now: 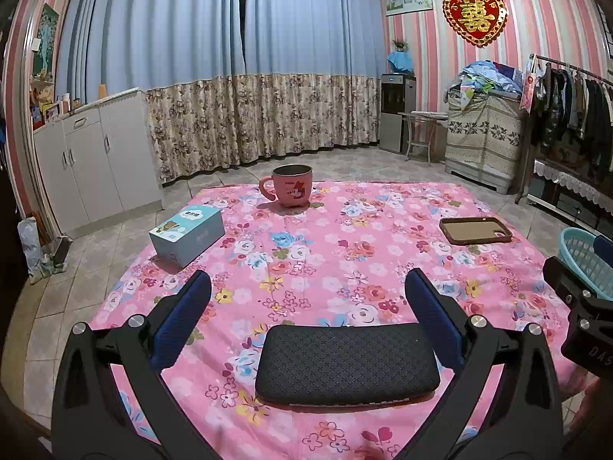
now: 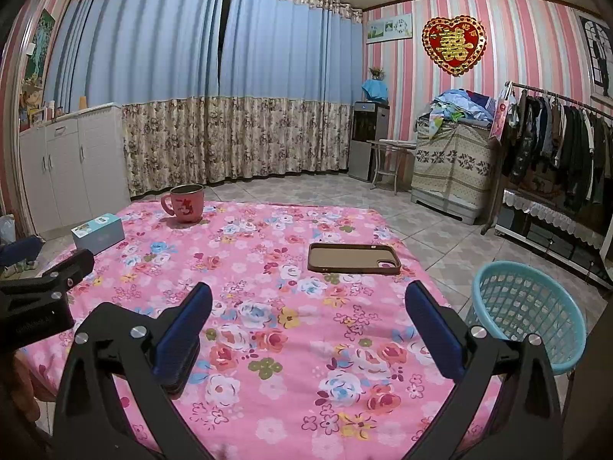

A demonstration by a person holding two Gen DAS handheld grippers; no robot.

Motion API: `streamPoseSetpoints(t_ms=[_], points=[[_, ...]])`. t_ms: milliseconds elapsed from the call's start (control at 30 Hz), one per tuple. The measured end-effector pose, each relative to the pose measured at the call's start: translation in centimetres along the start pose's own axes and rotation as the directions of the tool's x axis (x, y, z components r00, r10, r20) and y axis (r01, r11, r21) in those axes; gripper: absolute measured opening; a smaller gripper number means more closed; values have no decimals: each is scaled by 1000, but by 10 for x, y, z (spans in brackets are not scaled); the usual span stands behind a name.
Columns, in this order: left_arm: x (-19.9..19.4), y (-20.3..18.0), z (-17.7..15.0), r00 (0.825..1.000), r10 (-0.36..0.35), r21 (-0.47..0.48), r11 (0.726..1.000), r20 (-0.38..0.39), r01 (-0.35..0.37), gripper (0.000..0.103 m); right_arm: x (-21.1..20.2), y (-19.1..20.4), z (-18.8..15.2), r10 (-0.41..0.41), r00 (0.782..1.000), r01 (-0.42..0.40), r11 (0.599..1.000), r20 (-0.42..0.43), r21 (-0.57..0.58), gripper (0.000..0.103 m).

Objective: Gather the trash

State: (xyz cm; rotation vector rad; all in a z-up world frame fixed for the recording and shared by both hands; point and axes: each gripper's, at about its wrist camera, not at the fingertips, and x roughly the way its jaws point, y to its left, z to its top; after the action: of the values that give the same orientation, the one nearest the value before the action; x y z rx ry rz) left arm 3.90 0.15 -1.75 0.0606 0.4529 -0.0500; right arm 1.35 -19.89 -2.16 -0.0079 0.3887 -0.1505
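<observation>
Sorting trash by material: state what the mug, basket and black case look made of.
Mug: pink outer shell, likely plastic, with a dull grey metal-looking liner inside.
Basket: teal moulded plastic, judging by its lattice wall.
Black case: seems fabric or faux leather; matte quilted diamond texture.

We see the blue basket (image 1: 582, 258) cut by the left view's right edge, and the black case (image 2: 180, 368) mostly hidden behind a jaw; the box's (image 1: 186, 234) print is unreadable.

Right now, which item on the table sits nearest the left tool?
The black quilted case, lying flat between the open left tool fingers; mug, box and phone case lie farther off.
</observation>
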Motion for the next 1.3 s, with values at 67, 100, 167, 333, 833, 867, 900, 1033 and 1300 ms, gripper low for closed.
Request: streamPoseSetpoints(t_ms=[67, 100, 167, 333, 833, 867, 900, 1033, 1300], points=[[0, 0, 0, 1000, 2, 2, 1000, 1, -2, 98, 0, -1, 1, 0, 1000, 0, 1000, 0, 2, 98], [0, 0, 0, 1000, 2, 3, 1000, 2, -2, 98, 0, -1, 1, -1, 1000, 1, 1000, 0, 2, 98], [0, 0, 0, 1000, 1, 4, 1000, 2, -1, 98, 0, -1, 1, 0, 1000, 0, 1000, 1, 0, 98], [-1, -1, 0, 1000, 0, 4, 1000, 2, 0, 98, 0, -1, 1, -1, 1000, 1, 1000, 1, 1, 98], [0, 1, 0, 1000, 6, 10, 1000, 1, -6, 98, 0, -2, 1, -2, 1000, 2, 1000, 3, 3, 98], [0, 0, 0, 1000, 5, 11, 1000, 0, -5, 98, -1, -2, 1, -2, 1000, 2, 1000, 3, 3, 98], [0, 1, 0, 1000, 5, 12, 1000, -1, -5, 98, -1, -2, 1, -2, 1000, 2, 1000, 3, 3, 98], [0, 0, 0, 1000, 6, 12, 1000, 1, -6, 98, -1, -2, 1, -1, 1000, 1, 1000, 3, 3, 98], [0, -1, 0, 1000, 6, 14, 1000, 0, -6, 98, 0, -2, 1, -1, 1000, 1, 1000, 3, 3, 98]])
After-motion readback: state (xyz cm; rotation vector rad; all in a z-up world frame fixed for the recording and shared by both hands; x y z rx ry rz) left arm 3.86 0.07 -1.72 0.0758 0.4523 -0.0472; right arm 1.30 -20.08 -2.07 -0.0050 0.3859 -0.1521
